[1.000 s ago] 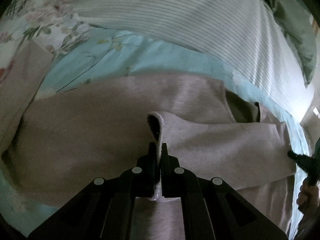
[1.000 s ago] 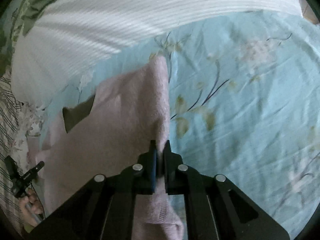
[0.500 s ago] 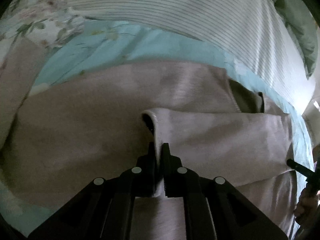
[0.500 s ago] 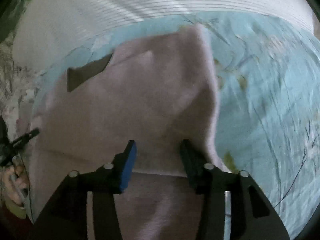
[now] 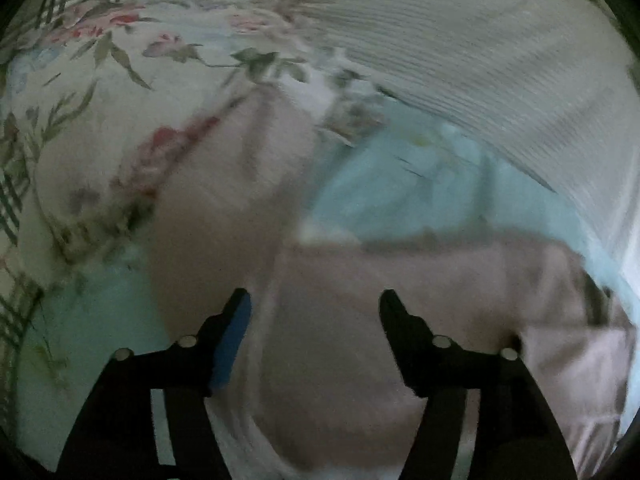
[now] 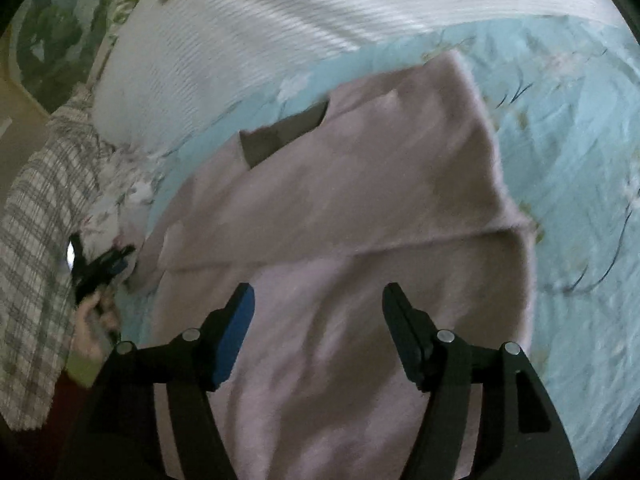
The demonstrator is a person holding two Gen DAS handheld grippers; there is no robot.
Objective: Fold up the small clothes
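Observation:
A pale pink knitted garment [image 6: 360, 184] lies on the light blue floral bedsheet [image 6: 568, 128], with one layer folded across it and a dark neck opening [image 6: 280, 136] showing. My right gripper [image 6: 316, 300] hovers over the fold, its jaws opening wide, no cloth between them. In the left wrist view the same pink garment [image 5: 400, 300] lies below my left gripper [image 5: 314, 304], whose jaws are also opening and hold nothing. That view is blurred by motion. The left gripper [image 6: 100, 264] also shows small at the left edge of the right wrist view, in a hand.
A white ribbed blanket [image 6: 280, 28] lies along the far side of the bed. A floral pillow [image 5: 120, 92] sits at the left in the left wrist view. A grey checked cloth [image 6: 36, 240] lies at the left edge of the right wrist view.
Both grippers let go of the pink garment's edge and opened wide. The folded layer now lies flat. The left gripper swung left toward the floral pillow; the right one pulled back.

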